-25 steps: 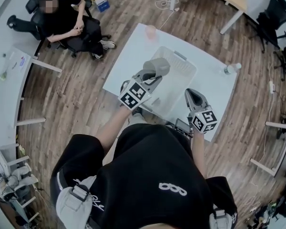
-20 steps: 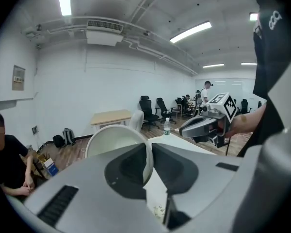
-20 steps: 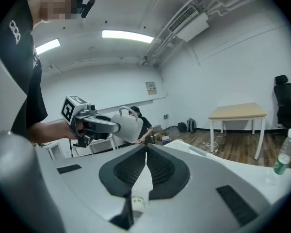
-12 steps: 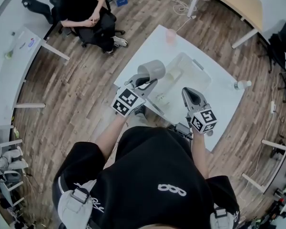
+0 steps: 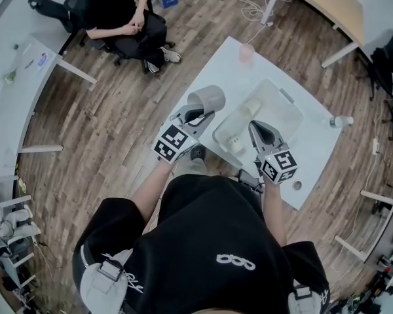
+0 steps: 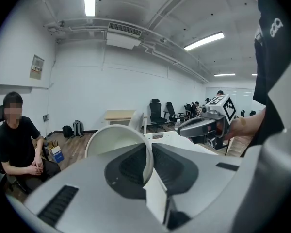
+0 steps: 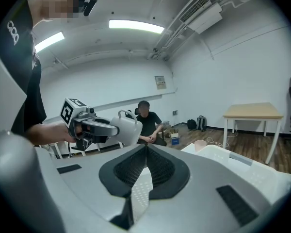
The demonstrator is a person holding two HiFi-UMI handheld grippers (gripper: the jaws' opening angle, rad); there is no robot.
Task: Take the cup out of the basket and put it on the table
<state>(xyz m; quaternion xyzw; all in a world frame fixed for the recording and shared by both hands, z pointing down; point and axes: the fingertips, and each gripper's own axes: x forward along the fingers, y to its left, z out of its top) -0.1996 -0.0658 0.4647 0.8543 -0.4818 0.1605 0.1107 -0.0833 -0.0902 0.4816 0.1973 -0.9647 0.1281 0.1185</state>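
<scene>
Wood-plank flooring surrounds a white rectangular worktop (image 5: 224, 70), with a seated person in black (image 5: 118, 12) well off beyond it. The pale grey handled cup (image 5: 206, 98) is already out of the basket. It hangs in the air about over the worktop's left edge, tipped so that its mouth faces back toward the person holding it. The left hand-held gripper (image 5: 195, 113) is clamped on the cup's wall, one jaw inside the rim and one outside. Just to the right stands the translucent white plastic basket (image 5: 286, 98), with a couple of small pale items lying in it that are too small to identify. The right hand-held gripper (image 5: 257, 128) hovers over the basket's near side with its jaws together and nothing between them. A small pink cup (image 5: 247, 53) stands at the far corner, and a clear bottle (image 5: 340, 121) lies near the right edge.

The step in hand looks like the set-down. It would go best by bringing the cup inward over the bare strip between the edge and the basket, then rolling the wrist until the base faces down. The cup should be lowered until it sits flat, and only then released. Placing it too near the edge risks a fall.
</scene>
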